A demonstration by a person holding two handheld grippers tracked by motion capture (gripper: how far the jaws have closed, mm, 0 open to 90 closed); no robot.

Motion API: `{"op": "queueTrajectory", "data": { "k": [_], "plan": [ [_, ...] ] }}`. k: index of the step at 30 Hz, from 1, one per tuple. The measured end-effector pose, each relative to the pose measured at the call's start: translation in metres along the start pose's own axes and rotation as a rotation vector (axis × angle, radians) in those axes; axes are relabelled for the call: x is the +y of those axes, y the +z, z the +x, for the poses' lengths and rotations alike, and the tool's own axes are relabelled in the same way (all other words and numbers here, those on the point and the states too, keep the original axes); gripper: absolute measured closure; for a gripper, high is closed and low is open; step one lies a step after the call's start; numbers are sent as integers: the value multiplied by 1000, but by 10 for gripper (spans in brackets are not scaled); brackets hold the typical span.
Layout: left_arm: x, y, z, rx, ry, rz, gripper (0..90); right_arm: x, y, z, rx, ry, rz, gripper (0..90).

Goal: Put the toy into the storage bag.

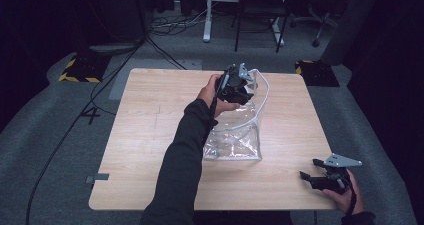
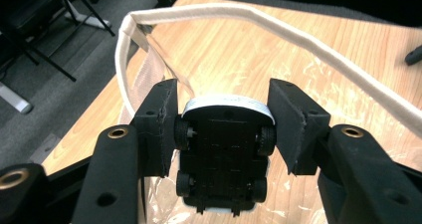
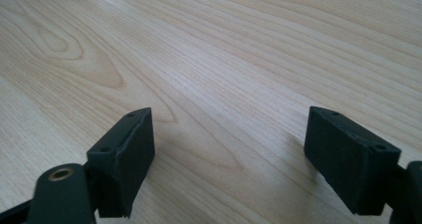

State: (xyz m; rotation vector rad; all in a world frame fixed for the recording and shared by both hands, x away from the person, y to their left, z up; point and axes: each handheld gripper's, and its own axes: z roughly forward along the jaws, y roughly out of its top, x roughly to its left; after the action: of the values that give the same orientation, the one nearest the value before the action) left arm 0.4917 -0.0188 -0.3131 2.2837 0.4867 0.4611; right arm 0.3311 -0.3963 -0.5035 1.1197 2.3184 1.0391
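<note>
From the high view, the left gripper point(image 1: 239, 85) is held up over the far end of a clear plastic bag point(image 1: 235, 135) sitting in the middle of the wooden table point(image 1: 150, 135). The bag has a white trimmed rim point(image 1: 264, 92) and its mouth is open upward, with the gripper right at that opening. The right gripper point(image 1: 320, 177) is way off by the near right corner of the table, well apart from the bag, jaws spread.

In the left gripper view you get the good stuff: the jaws are clamped on a toy car point(image 2: 224, 154), pads pressing on both of its sides. The car's black underside faces the camera, all four wheels showing, with its white body peeking out at the top edge. It hangs just above the bag's open mouth, the white rim point(image 2: 298, 35) curving around behind it and crinkly clear plastic below.

The right gripper view is just wood grain. Its jaws stand wide apart with nothing between them, low over the bare tabletop point(image 3: 224, 59).
</note>
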Motion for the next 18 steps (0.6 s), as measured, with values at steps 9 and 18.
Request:
{"op": "queueTrajectory", "data": {
  "k": [9,18],
  "plan": [
    [2,9,-3,-7,41,88,481,0,0,0,0,2,-2,201],
    [3,9,-5,6,92,200,480,0,0,0,1,2,-1,201]
  ]
}}
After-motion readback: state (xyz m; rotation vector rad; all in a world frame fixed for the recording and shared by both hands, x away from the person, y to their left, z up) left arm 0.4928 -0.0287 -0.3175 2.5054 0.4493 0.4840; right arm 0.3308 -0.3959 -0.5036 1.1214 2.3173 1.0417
